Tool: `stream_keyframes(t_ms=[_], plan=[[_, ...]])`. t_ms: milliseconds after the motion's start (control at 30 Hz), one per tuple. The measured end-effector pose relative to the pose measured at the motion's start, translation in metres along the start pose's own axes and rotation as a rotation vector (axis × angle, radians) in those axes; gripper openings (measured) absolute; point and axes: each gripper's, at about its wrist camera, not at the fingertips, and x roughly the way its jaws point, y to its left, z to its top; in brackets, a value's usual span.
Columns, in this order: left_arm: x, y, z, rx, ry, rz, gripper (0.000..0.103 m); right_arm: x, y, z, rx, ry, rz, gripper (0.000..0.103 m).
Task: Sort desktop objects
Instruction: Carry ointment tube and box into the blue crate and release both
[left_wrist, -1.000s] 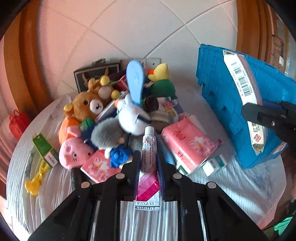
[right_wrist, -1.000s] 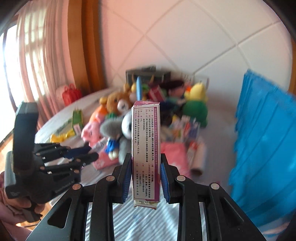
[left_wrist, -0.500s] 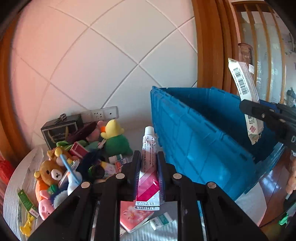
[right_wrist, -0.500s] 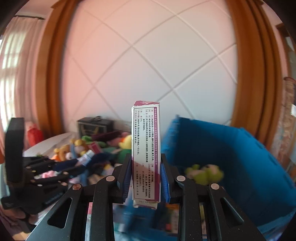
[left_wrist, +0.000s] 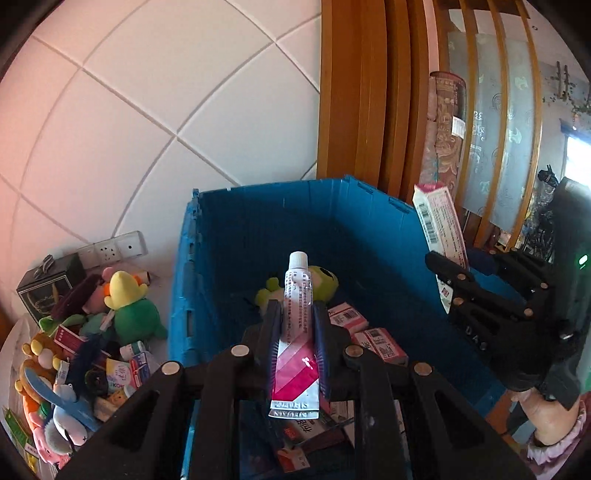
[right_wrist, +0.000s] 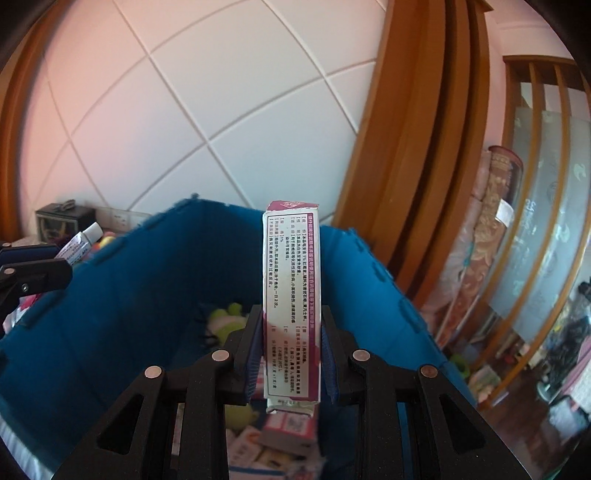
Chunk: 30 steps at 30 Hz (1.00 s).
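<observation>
My left gripper (left_wrist: 295, 314) is shut on a white and pink ointment tube (left_wrist: 297, 332), cap pointing forward, above the open blue crate (left_wrist: 258, 229). My right gripper (right_wrist: 291, 314) is shut on a tall white and purple medicine box (right_wrist: 291, 291), also over the blue crate (right_wrist: 110, 314). In the left wrist view the right gripper (left_wrist: 448, 273) shows at the right with its medicine box (left_wrist: 439, 229). Inside the crate lie a green plush frog (left_wrist: 325, 284) and several small pink boxes (left_wrist: 380, 341). The left gripper's tube (right_wrist: 79, 245) peeks in at the right wrist view's left edge.
Left of the crate a pile of plush toys (left_wrist: 125, 310), small boxes and a blue brush (left_wrist: 62, 395) covers the table. A dark gift box (left_wrist: 48, 280) and wall sockets (left_wrist: 110, 251) stand by the tiled wall. A wooden frame (left_wrist: 362, 92) rises behind the crate.
Both grippers swung right and rose from above the toy pile to above the crate's open top, each keeping its item. The crate's inside has come into view.
</observation>
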Motion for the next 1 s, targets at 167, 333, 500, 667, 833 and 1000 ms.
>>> stream_keyframes(t_ms=[167, 333, 500, 667, 833, 1000], plan=[[0.028, -0.015, 0.002, -0.004, 0.08, 0.004, 0.017, 0.012, -0.02, 0.0, 0.053, 0.013, -0.015, 0.028], [0.028, -0.022, -0.003, 0.024, 0.076, 0.06, 0.017, 0.013, -0.017, -0.001, 0.052, 0.03, -0.03, 0.028], [0.029, -0.016, -0.005, -0.002, 0.068, 0.068, 0.017, 0.01, -0.015, -0.003, 0.052, 0.021, -0.02, 0.028], [0.025, -0.014, -0.008, -0.009, 0.044, 0.106, 0.017, 0.016, -0.024, -0.004, 0.051, 0.004, -0.016, 0.028], [0.026, -0.012, -0.008, -0.026, 0.056, 0.124, 0.017, 0.016, -0.024, -0.004, 0.05, -0.005, -0.014, 0.028], [0.028, -0.009, -0.008, -0.036, 0.073, 0.118, 0.023, 0.014, -0.023, -0.004, 0.053, -0.003, -0.017, 0.031]])
